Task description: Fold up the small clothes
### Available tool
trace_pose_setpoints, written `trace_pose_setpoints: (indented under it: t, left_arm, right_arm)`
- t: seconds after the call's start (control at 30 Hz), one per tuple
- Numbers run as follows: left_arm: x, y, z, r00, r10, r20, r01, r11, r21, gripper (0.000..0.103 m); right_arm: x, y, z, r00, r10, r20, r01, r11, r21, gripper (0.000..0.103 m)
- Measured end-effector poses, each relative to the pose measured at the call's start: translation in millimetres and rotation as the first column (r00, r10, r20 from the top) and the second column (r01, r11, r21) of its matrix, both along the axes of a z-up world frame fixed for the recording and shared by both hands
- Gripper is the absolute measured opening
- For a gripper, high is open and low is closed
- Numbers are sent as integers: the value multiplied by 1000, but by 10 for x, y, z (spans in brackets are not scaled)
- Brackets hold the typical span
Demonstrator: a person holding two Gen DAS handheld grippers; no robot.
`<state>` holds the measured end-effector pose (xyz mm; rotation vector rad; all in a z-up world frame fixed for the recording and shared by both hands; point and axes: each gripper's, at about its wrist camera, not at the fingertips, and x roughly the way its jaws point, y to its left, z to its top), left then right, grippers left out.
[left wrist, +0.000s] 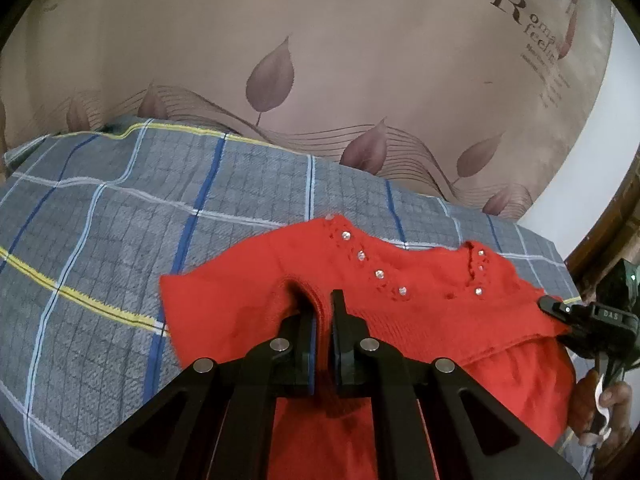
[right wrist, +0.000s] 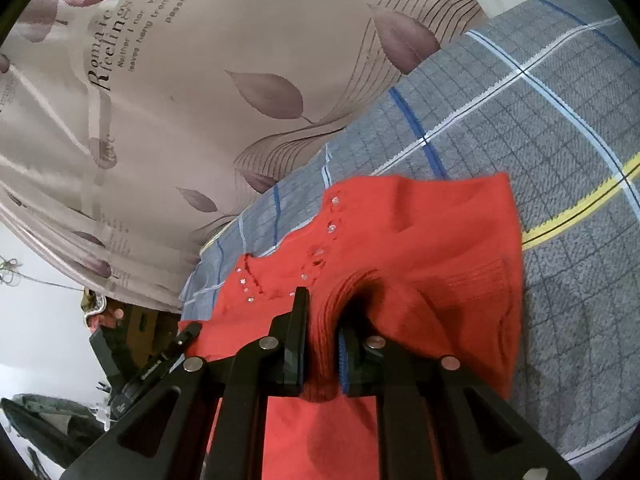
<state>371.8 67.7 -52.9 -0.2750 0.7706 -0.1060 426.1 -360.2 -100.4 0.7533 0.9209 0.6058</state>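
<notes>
A small red knit top [left wrist: 432, 304] with clear studs along its neckline lies on a grey plaid blanket [left wrist: 120, 216]. My left gripper [left wrist: 323, 300] is shut on a pinched ridge of the red top near one sleeve. My right gripper [right wrist: 326, 312] is shut on a bunched fold of the same red top [right wrist: 432, 240]. The right gripper also shows at the right edge of the left wrist view [left wrist: 556, 306], gripping the top's edge. The left gripper shows in the right wrist view [right wrist: 192, 330] at the top's left edge. The fabric hangs down below both grippers.
A beige curtain [left wrist: 320, 40] with leaf print and lettering hangs behind the blanket's far edge. A white wall [left wrist: 600, 140] and dark wooden furniture [left wrist: 616, 224] stand at the right. Dark clutter [right wrist: 60, 420] sits at the lower left in the right wrist view.
</notes>
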Motion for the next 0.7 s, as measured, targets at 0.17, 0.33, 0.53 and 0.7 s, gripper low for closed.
trace_pose_setpoints:
  t: [0.17, 0.33, 0.53, 0.7]
  left_arm:
    - [26, -34, 27, 1000, -5, 0, 5, 1000, 22, 10]
    - [43, -43, 22, 1000, 2, -4, -2, 1000, 19, 14]
    - [79, -48, -3, 1000, 0, -16, 1, 1000, 24, 16]
    - [76, -54, 16, 1000, 8, -6, -8, 1000, 30, 52]
  right_arm:
    - [32, -1, -29, 1000, -4, -9, 5, 1000, 11, 13]
    - [42, -10, -42, 1000, -10, -10, 10, 1000, 15, 14]
    - [58, -34, -51, 1000, -29, -8, 29, 999, 38, 20]
    - [58, -47, -60, 999, -38, -6, 39, 998, 49, 28]
